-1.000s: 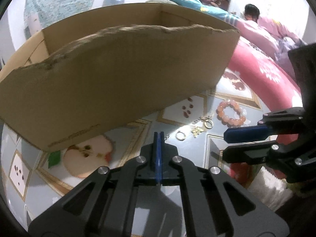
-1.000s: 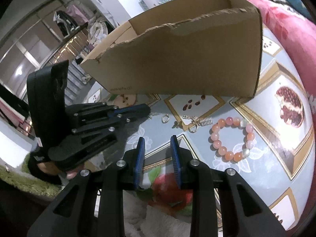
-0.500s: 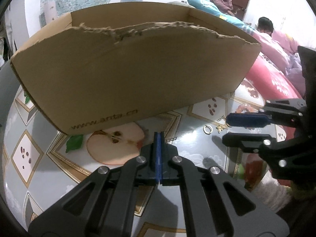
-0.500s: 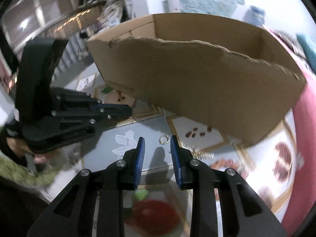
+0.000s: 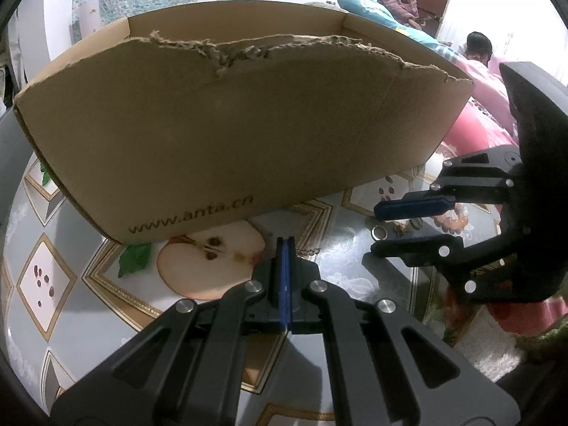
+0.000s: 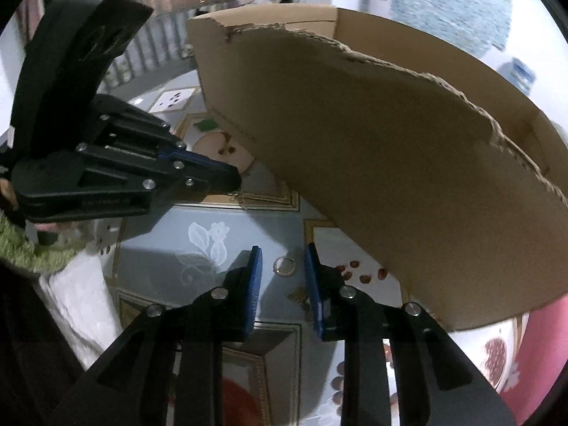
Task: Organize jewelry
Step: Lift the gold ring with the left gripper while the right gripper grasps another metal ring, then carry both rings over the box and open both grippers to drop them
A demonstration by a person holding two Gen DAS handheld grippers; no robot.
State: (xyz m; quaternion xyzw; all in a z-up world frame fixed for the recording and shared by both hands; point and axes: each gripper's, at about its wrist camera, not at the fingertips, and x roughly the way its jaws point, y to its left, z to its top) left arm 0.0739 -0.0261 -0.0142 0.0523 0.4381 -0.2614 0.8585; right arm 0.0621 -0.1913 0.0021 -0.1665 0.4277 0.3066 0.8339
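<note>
Right gripper (image 6: pixel 283 273) spread, blue pads straddling small silver ring (image 6: pixel 284 266) on fruit-print tabletop (image 5: pixel 355 255); left gripper (image 5: pixel 285 248) pressed shut at thin chain (image 5: pixel 308 251), hold unclear; beaded bracelet (image 5: pixel 451 220) lay beyond; torn cardboard box (image 5: pixel 230 135) stood behind, interior hidden; sorting judged barely begun, every visible piece outside the box.

A torn cardboard box (image 5: pixel 227 135) is seen filling most of the table (image 5: pixel 53 284). The left gripper (image 5: pixel 285 248) is pressed shut by a thin chain (image 5: pixel 308 251); a ring (image 5: pixel 379 232) is framed between the right gripper's (image 5: pixel 376 230) parted fingers (beads behind are blurry).
</note>
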